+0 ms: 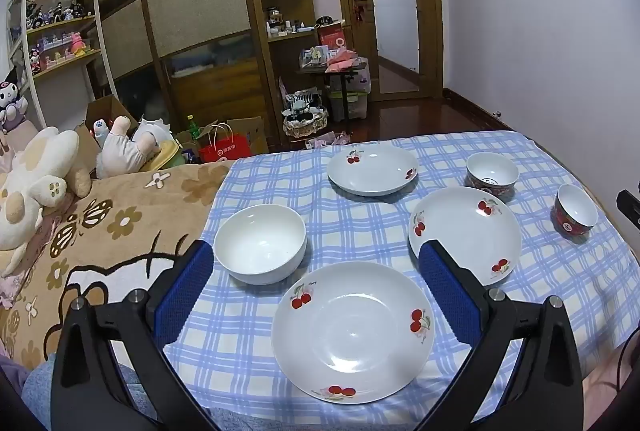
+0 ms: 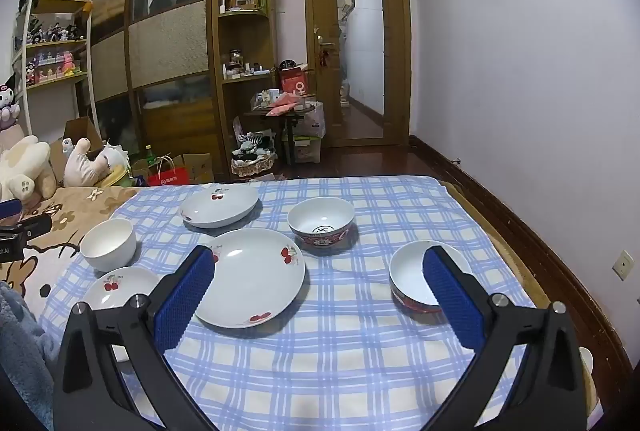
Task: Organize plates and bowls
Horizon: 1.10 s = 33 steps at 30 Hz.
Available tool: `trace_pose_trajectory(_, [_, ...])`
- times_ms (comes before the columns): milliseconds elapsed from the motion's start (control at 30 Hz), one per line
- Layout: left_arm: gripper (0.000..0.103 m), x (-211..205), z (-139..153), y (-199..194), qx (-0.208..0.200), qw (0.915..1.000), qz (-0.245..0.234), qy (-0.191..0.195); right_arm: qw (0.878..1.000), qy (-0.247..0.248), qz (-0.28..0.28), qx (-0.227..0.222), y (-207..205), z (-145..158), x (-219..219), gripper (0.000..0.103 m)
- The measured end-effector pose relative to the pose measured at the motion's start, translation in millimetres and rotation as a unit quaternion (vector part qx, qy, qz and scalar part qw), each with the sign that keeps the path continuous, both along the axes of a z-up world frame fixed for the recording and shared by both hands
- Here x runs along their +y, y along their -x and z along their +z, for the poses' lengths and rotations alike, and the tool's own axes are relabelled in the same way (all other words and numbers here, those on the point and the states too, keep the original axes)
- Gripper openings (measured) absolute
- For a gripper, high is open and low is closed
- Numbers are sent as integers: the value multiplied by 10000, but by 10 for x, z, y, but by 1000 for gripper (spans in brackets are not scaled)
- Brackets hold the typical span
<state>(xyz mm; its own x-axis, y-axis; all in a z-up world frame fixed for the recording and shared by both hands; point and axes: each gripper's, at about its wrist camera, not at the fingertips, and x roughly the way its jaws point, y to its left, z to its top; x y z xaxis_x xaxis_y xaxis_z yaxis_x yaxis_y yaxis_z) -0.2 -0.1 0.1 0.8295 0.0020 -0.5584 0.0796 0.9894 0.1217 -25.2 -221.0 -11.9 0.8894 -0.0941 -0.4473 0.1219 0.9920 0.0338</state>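
Note:
Three white cherry-print plates lie on the blue checked cloth [image 1: 360, 227]: a near plate [image 1: 352, 331], a middle plate [image 1: 466, 231] and a far plate [image 1: 372, 169]. A plain white bowl [image 1: 260, 243] sits left of them. Two red-sided bowls stand at the right, one farther [image 1: 492, 173], one nearer [image 1: 576, 213]. My left gripper [image 1: 316, 251] hangs open above the near plate, touching nothing. My right gripper [image 2: 318, 257] is open too, over the cloth between the middle plate [image 2: 252, 277] and the nearer red bowl [image 2: 416, 279]. The farther red bowl [image 2: 322, 221] and white bowl [image 2: 108, 243] stand beyond.
The cloth covers part of a bed with a brown flowered blanket [image 1: 120, 223] at the left, where plush toys [image 1: 36, 171] lie. Beyond the bed's far edge are a wardrobe, shelves, boxes and a red bag [image 1: 224, 151] on the floor. A wall runs along the right.

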Motion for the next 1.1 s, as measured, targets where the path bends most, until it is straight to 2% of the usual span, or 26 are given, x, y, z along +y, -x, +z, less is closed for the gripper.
trace_pose_trajectory(1100, [101, -95, 5, -5, 23, 10000, -36, 16, 10000, -20, -68, -24, 7, -2, -49, 103])
